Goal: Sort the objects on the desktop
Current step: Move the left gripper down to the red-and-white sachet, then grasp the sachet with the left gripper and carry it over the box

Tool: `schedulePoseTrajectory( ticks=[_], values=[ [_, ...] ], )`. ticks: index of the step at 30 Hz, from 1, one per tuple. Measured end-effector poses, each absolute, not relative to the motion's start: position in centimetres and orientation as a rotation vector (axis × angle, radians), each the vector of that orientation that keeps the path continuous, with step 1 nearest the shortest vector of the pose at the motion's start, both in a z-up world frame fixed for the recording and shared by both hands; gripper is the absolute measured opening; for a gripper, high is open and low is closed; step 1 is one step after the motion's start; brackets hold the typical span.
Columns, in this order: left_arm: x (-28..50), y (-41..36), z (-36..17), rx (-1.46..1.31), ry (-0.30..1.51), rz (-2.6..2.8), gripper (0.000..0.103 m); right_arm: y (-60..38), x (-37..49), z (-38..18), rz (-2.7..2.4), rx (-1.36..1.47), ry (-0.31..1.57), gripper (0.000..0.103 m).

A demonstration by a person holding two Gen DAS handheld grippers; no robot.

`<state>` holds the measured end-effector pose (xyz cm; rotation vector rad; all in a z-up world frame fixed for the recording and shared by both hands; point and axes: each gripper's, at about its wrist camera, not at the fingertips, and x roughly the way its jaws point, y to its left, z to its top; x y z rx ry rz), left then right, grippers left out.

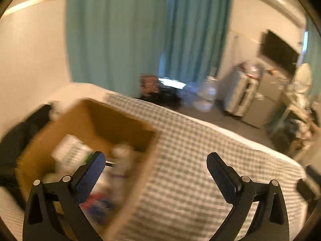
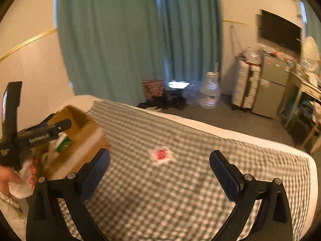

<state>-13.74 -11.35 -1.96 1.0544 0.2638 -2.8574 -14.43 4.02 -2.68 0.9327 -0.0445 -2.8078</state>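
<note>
Gingham in green and white covers the bed (image 2: pixel 180 190), and most of it lies bare, giving open room from the middle out to the far edge, where a white mattress border (image 2: pixel 210 127) runs from ten o'clock down to four o'clock in the right wrist view. Beyond that edge is grey carpet.

An open brown cardboard box (image 1: pixel 112 124) sits on the bed at the nine o'clock side. In the left wrist view its near wall runs diagonally between the two fingers, and its blurred contents include a white carton with green print (image 1: pixel 70 150) and some red and blue packaging I cannot make out.

The left claw (image 1: pixel 156 160) is released, spread wide with nothing between its fingers; one finger hangs over the box interior, the other over bare cloth. The right claw (image 2: pixel 160 160) is likewise released and empty, over open gingham.

A small crumpled white wrapper with a red printed centre (image 2: pixel 161 154) lies alone on the cloth at about twelve o'clock from the right claw, well clear of the box and of every edge.

At eight o'clock in the right wrist view a hand (image 2: pixel 10 177) grips the other tool's handle beside the box.
</note>
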Motion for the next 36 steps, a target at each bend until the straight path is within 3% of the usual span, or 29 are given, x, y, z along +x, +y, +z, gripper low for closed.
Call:
schedulePoseTrajectory(
  ticks=[2, 9, 18, 24, 33, 35, 36],
  values=[
    [-14.4, -9.2, -2.8, 1.079, 0.276, -2.888, 0.103, 5.5, -14.2, -3.5, -2.827, 0.949, -0.064, 0.1],
    [-18.1, -1.6, -8.0, 1.231, 0.042, -2.926, 0.103, 9.2, -16.5, -5.6, -2.795, 1.003, -0.278, 0.1],
    [-22.5, 2.9, -13.8, 1.344, -0.118, -2.943, 0.103, 13.2, -21.4, -11.5, -2.827, 1.201, -0.378, 0.101],
    [-25.0, 3.7, -16.9, 1.404, -0.095, -2.936, 0.103, 14.4, -23.8, -13.5, -2.961, 1.328, -0.249, 0.101],
    [-28.3, 3.8, -20.8, 1.448, -0.066, -2.931, 0.103, 15.9, -25.2, -16.5, -2.887, 1.42, -0.322, 0.101],
    [-28.3, 3.9, -20.9, 1.471, -0.061, -2.939, 0.097, 15.5, -25.1, -17.7, -2.866, 1.451, -0.345, 0.101],
    [-28.5, 4.0, -20.9, 1.479, -0.09, -2.946, 0.085, 15.5, -25.2, -18.3, -2.854, 1.484, -0.352, 0.101]
  ],
)
